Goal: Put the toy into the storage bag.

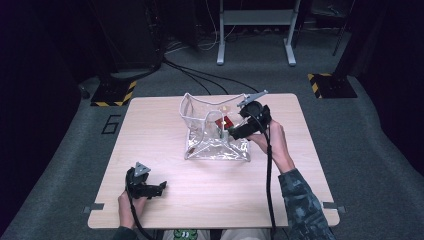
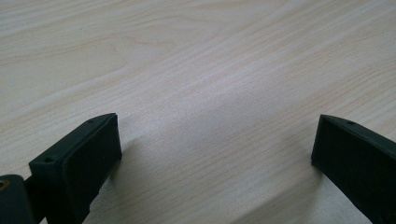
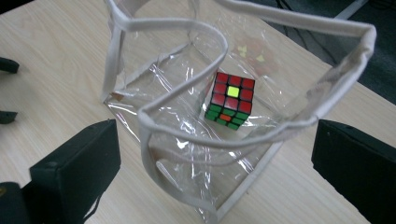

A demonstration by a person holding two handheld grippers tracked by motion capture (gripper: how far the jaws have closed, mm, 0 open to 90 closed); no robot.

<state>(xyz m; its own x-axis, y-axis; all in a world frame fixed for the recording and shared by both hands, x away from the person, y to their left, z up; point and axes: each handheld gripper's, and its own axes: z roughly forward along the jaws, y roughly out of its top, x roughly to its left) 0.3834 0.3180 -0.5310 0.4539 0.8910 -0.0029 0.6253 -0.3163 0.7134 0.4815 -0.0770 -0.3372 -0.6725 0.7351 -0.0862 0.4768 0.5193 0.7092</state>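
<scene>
A clear plastic bag with white trim stands open at the middle of the wooden table. A Rubik's cube lies on the bag's floor, red face up with a yellow centre. My right gripper hovers at the bag's right side, angled down at the mouth. Its jaws stand wide open on either side of the bag's near rim, with nothing gripped. My left gripper rests near the table's front left, open over bare wood.
Cables run across the grey carpet behind the table. A metal stand and yellow-black striped bases sit further back. Bare tabletop lies left of the bag and in front of it.
</scene>
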